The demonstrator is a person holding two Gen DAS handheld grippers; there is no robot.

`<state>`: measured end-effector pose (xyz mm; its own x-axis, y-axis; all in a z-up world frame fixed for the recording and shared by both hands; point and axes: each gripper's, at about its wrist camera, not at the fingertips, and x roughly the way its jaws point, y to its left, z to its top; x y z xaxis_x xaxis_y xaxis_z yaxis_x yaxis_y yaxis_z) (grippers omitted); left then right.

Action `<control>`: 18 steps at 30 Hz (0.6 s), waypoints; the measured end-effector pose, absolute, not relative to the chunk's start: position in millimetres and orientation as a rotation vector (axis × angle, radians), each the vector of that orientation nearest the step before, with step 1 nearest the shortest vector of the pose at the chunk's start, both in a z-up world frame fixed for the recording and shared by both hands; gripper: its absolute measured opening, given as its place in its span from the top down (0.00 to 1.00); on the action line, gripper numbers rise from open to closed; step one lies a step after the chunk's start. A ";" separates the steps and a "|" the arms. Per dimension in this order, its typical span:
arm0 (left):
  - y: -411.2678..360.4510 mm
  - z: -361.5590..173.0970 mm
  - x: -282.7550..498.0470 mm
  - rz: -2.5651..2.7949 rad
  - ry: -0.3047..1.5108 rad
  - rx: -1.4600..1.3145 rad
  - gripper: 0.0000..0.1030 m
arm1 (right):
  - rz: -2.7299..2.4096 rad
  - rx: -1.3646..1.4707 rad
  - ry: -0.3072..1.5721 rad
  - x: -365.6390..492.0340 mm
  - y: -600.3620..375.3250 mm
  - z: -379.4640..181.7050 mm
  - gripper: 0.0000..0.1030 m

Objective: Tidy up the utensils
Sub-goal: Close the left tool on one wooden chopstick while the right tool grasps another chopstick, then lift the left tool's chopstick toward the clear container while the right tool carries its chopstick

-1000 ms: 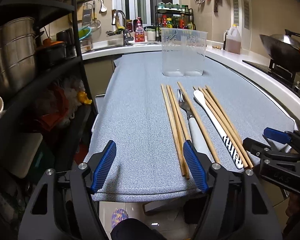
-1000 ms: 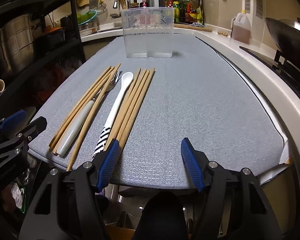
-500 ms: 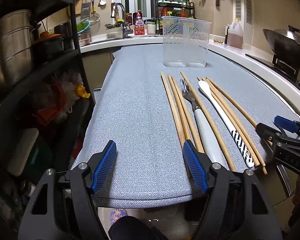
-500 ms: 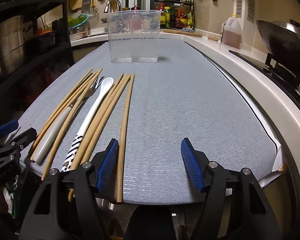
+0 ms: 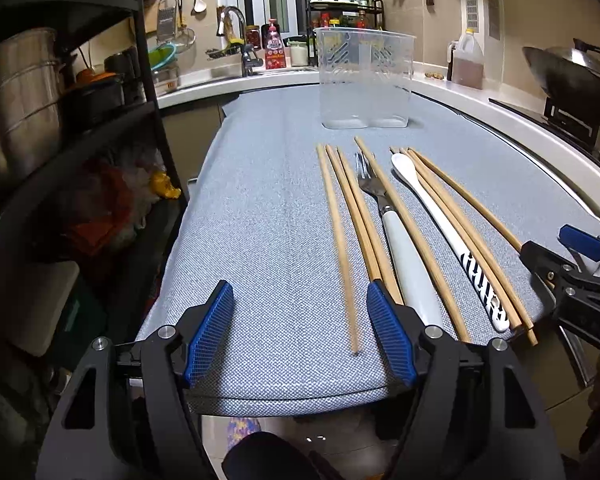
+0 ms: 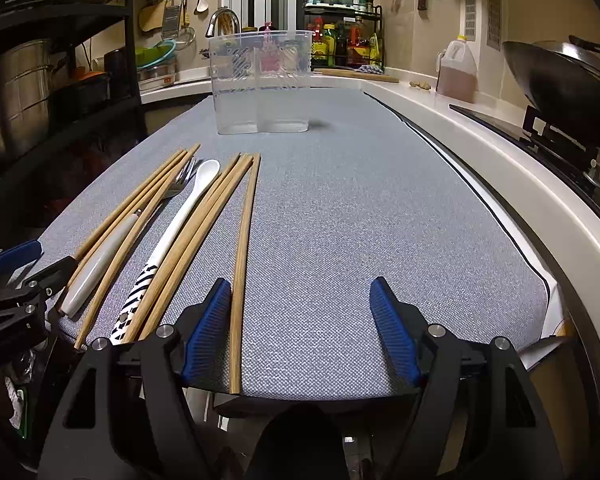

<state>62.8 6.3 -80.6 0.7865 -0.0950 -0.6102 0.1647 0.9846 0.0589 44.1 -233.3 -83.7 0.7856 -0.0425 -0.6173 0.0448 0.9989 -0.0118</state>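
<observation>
Several wooden chopsticks (image 5: pixel 340 232), a white-handled fork (image 5: pixel 396 240) and a white spoon with a striped handle (image 5: pixel 440 224) lie side by side on the grey-blue mat (image 5: pixel 260 220). A clear plastic holder (image 5: pixel 365 78) stands upright at the far end. My left gripper (image 5: pixel 300 332) is open over the mat's near edge, with the leftmost chopstick's near end between its fingers. My right gripper (image 6: pixel 302 328) is open, and the rightmost chopstick (image 6: pixel 244 248) lies just inside its left finger (image 6: pixel 206 328). The spoon (image 6: pixel 180 216), fork (image 6: pixel 100 260) and holder (image 6: pixel 262 82) also show in the right wrist view.
A black shelf rack with pots (image 5: pixel 40 120) stands left of the mat. A white counter (image 6: pixel 520 168) curves along the right with a wok (image 6: pixel 560 84) and an oil jug (image 6: pixel 458 68). A sink and tap (image 5: pixel 236 44) are at the back.
Both grippers have moved forward over the mat's near edge. The leftmost and rightmost chopsticks now lie apart from the bundle, each between a gripper's open fingers.
</observation>
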 end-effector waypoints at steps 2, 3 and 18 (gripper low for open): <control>5.1 -80.5 62.4 -0.138 0.647 0.116 0.34 | -0.049 0.004 0.660 43.2 -233.1 -84.2 0.30; 5.6 -80.8 62.1 -0.138 0.645 0.111 0.35 | -0.050 0.004 0.655 42.0 -233.1 -84.7 0.30; 0.6 -83.1 56.4 -0.218 0.598 0.102 0.95 | 0.065 -0.014 0.507 13.4 -214.4 -92.6 0.95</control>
<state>56.4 0.6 -83.1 0.8043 -0.1738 -0.5682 0.2328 0.9720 0.0323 13.4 -214.4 -92.6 0.8721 0.0591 -0.4857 -0.0658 0.9978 0.0031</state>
